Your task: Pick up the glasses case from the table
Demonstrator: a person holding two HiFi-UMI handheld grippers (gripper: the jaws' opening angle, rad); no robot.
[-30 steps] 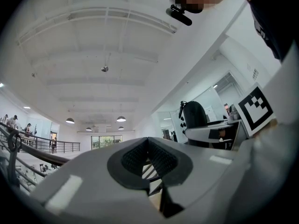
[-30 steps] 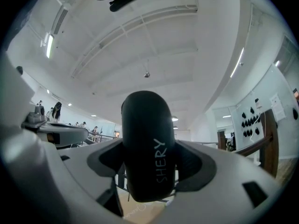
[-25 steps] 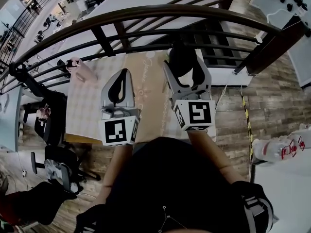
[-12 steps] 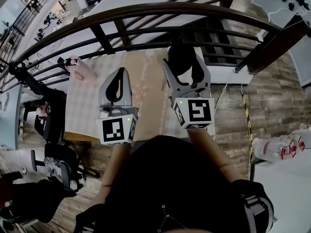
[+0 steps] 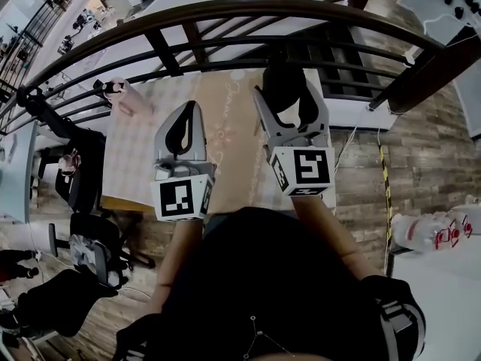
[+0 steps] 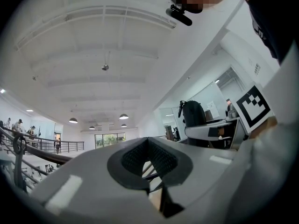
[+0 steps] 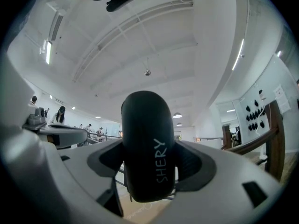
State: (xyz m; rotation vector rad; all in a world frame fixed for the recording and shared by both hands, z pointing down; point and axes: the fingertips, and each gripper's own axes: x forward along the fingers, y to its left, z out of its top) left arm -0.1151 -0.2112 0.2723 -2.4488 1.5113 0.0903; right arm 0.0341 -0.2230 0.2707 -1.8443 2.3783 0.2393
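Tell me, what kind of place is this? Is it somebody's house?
Not a house, probably a big office or workshop building. A curved railing runs beside the table, office chairs stand on the wood floor, and round ceiling lamps hang in a long open hall.

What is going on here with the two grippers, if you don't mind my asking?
A person holds a gripper in each hand above a table. The right gripper is closed on a dark glasses case, held up in the air with the ceiling behind it, so the case is already off the table. The left gripper has its jaws together and holds nothing. A pink object lies at the table's far left corner.
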